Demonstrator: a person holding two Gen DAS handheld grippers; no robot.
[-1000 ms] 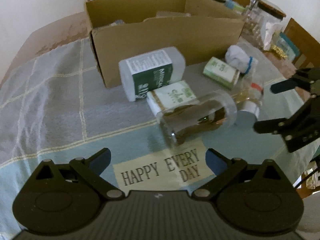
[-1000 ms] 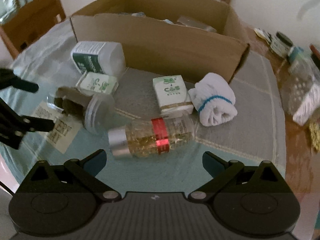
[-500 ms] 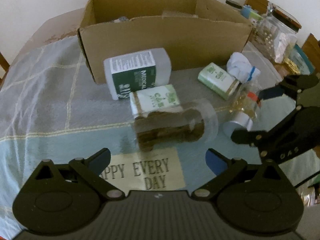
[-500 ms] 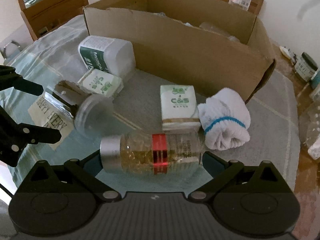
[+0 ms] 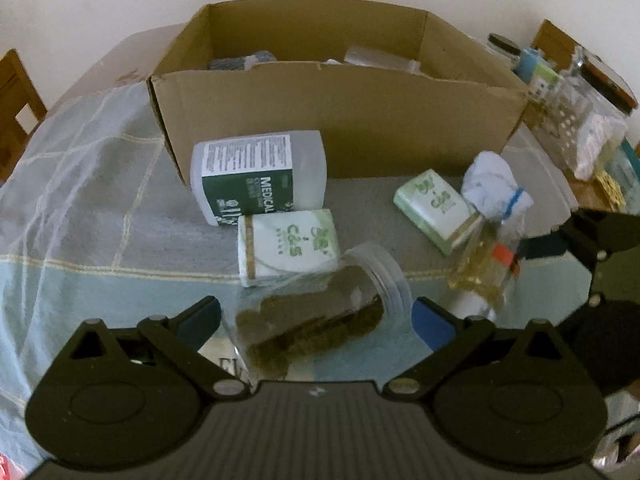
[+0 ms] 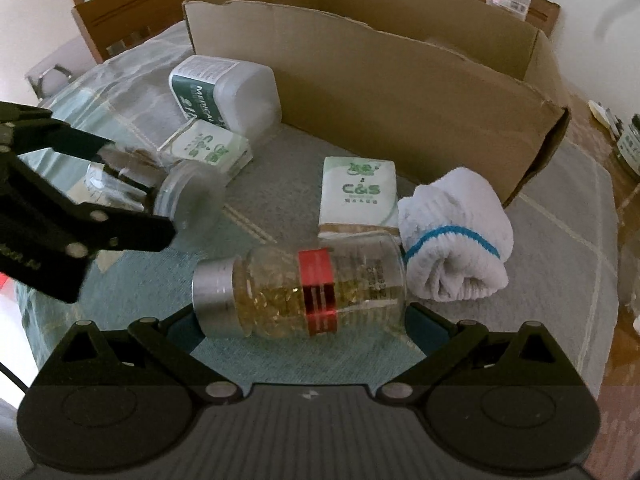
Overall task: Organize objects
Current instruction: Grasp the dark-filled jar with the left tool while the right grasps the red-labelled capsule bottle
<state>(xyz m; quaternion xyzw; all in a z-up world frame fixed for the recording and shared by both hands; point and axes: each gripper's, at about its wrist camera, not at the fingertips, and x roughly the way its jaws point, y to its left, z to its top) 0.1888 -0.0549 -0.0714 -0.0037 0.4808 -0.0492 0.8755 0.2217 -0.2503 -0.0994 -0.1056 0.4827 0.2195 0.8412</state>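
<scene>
Clear plastic jar [image 5: 316,316] of brown bits is lying between the left gripper [image 5: 316,312]'s parted jaws near the tablecloth [image 5: 100,208]'s front edge; the right gripper [image 6: 298,320], jaws apart, is straddling a red-banded bottle [image 6: 300,292].

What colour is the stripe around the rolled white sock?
Blue, on the rolled white sock; clearest in the right wrist view.

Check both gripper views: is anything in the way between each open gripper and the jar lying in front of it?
Nothing visible. The left gripper already straddles the dark-filled jar, and the right gripper straddles the capsule bottle. Both lie between open fingers.
</scene>
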